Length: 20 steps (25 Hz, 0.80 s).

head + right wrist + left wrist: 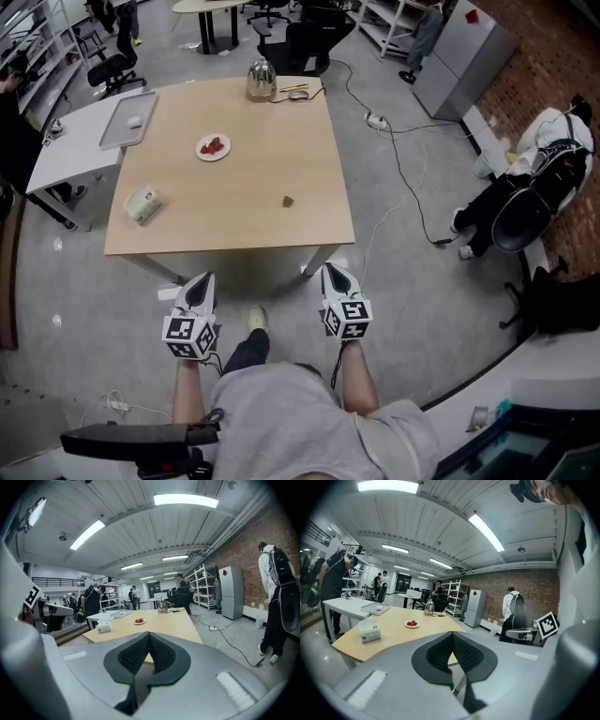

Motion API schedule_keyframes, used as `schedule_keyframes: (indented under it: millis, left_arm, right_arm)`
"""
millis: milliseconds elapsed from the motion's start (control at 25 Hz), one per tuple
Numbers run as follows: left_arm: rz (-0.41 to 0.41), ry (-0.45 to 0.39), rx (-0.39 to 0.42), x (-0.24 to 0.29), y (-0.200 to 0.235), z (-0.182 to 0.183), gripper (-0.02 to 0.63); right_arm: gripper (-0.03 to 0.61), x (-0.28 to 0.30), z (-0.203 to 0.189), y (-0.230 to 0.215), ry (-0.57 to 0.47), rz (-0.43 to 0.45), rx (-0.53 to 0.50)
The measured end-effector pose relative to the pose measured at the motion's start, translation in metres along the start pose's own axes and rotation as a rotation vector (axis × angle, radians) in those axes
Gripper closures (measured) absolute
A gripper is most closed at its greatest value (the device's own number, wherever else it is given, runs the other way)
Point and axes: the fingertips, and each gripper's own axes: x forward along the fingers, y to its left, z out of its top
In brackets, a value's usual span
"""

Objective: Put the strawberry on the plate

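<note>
Head view shows the left gripper [205,279] and right gripper [331,272] short of the pale wooden table's [244,202] near edge, jaws together, empty; red strawberries [215,145] already sit on the small white plate [201,152], far left; seemingly the approach; next, reach in and open the jaws.

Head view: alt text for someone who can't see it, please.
From above, a person stands at the near edge of a wooden table, a shut left claw and shut right claw held short of it. On the table sit a plate of strawberries, a tissue box and a kettle.
</note>
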Motion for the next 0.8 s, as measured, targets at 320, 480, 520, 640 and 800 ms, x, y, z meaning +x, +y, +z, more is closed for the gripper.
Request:
schedule_keyframes:
  millis: [320, 480, 520, 640, 800]
  left_arm:
    - [-0.012, 0.017, -0.018, 0.046, 0.044, 0.014, 0.594]
    - [-0.029, 0.041, -0.028, 0.071, 0.061, 0.01, 0.594]
    - [-0.035, 0.047, -0.027, 0.077, 0.065, 0.01, 0.594]
    - [-0.053, 0.051, -0.028, 0.094, 0.078, 0.014, 0.594]
    - [-0.068, 0.058, -0.043, 0.11, 0.092, 0.014, 0.594]
  right_arm:
    - [0.572, 0.059, 0.012, 0.003, 0.032, -0.012, -0.009]
    - [0.571, 0.088, 0.016, 0.001, 0.039, -0.028, -0.01]
    - [0.572, 0.095, 0.016, 0.001, 0.042, -0.031, -0.009]
    - [0.572, 0.114, 0.019, 0.002, 0.053, -0.036, -0.015]
    - [0.571, 0.137, 0.016, 0.005, 0.073, -0.039, -0.033]
